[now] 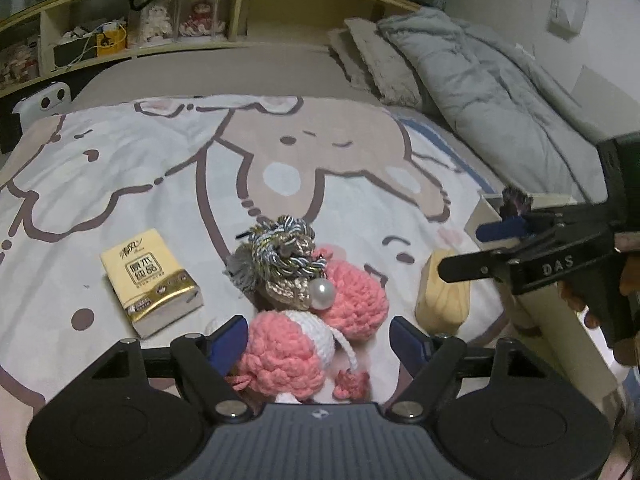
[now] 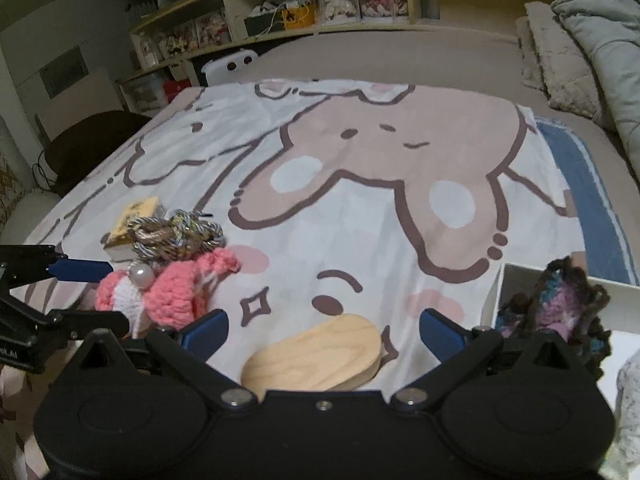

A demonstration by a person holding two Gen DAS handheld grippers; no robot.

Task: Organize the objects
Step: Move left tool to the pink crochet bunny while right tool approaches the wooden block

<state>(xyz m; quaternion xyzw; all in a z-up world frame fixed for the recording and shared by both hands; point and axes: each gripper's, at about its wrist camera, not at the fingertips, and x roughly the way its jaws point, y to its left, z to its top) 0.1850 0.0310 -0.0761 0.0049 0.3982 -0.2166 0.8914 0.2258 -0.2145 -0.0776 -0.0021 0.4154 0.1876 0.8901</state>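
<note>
A pink and white crochet toy (image 1: pixel 316 320) with a pearl and a braided rope knot (image 1: pixel 280 252) on top lies on the cartoon blanket (image 1: pixel 140 168). My left gripper (image 1: pixel 318 336) is open, its fingers on either side of the toy. The toy also shows in the right wrist view (image 2: pixel 168 296). My right gripper (image 2: pixel 324 328) is open over a pale wooden block (image 2: pixel 316 356), which also shows in the left wrist view (image 1: pixel 442 296). A dark crochet piece (image 2: pixel 560 304) sits in a white box (image 2: pixel 516 280) at the right.
A yellow tissue pack (image 1: pixel 150 280) lies left of the toy. Pillows and a grey duvet (image 1: pixel 480 92) pile up at the far right. A shelf (image 1: pixel 132 28) with dolls and boxes runs along the bed's far side.
</note>
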